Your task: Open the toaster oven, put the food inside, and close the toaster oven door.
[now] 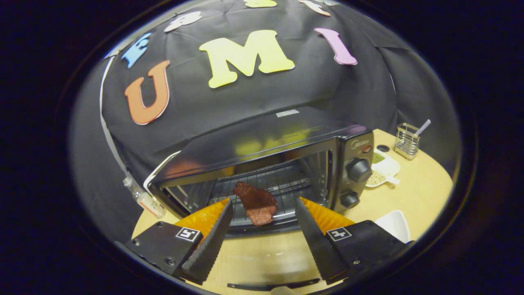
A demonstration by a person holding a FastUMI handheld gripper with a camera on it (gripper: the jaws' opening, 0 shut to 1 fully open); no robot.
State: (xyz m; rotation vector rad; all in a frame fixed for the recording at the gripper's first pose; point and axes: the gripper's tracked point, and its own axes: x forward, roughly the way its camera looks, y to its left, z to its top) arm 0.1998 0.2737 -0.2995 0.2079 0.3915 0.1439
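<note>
My tongs [262, 221] are wide open, empty. The steak [256, 201] lies at 12 o'clock on the rack inside the toaster oven [286, 139]; it looks soft, light, best gripped by thin edges.

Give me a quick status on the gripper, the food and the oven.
Gripper open, holding nothing. Steak lying on the rack inside the toaster oven, just ahead of the fingers. Door open, not yet closed.
</note>
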